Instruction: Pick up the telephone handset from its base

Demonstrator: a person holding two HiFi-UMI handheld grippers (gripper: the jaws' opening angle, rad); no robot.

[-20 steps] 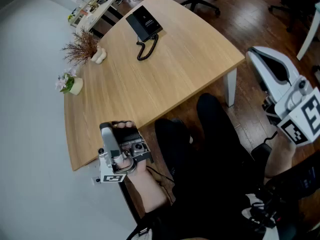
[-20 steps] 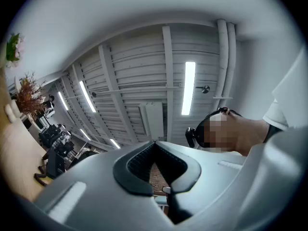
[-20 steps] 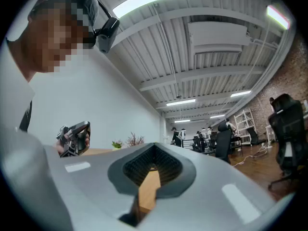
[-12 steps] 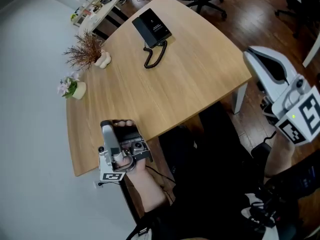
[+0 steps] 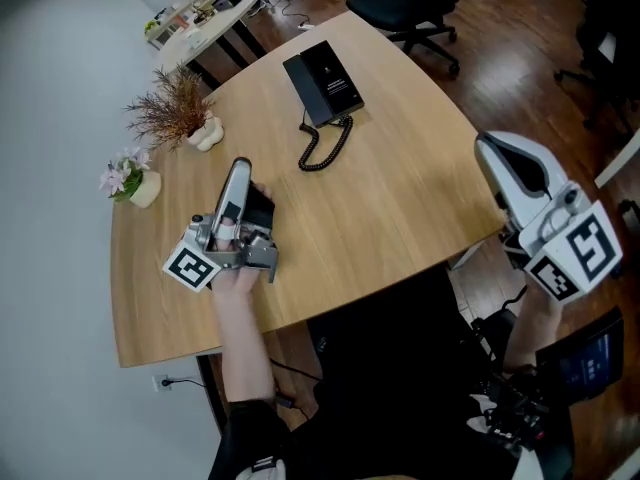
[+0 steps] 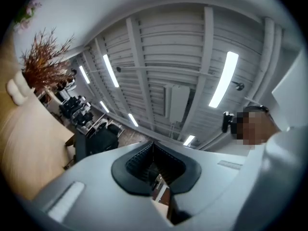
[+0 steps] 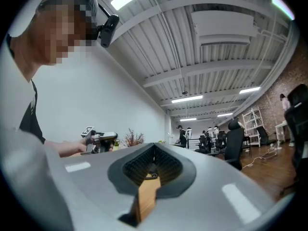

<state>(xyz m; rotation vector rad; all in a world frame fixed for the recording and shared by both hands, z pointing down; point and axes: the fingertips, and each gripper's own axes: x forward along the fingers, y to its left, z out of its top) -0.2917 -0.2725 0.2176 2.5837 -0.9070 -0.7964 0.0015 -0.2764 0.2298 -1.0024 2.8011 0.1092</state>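
phone [image 5: 322, 81] on table [image 5: 400, 208], top centre
left gripper [image 5: 238, 173] mid-left, right gripper [image 5: 508, 163] far right; both closed, empty

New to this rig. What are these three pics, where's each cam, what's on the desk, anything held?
No robot: a person holds a two-jaw gripper in each hand. The head view comes from a camera on their head, looking down: left gripper over the table, right gripper off its right edge. The other two pictures come from cameras riding on each gripper, looking along its jaws; the left one points up at the ceiling, the right one across the table. On the table: a phone with coiled cord at the far end, a dried plant and a flower pot. Both grippers' jaws are together, holding nothing; neither is near the phone.
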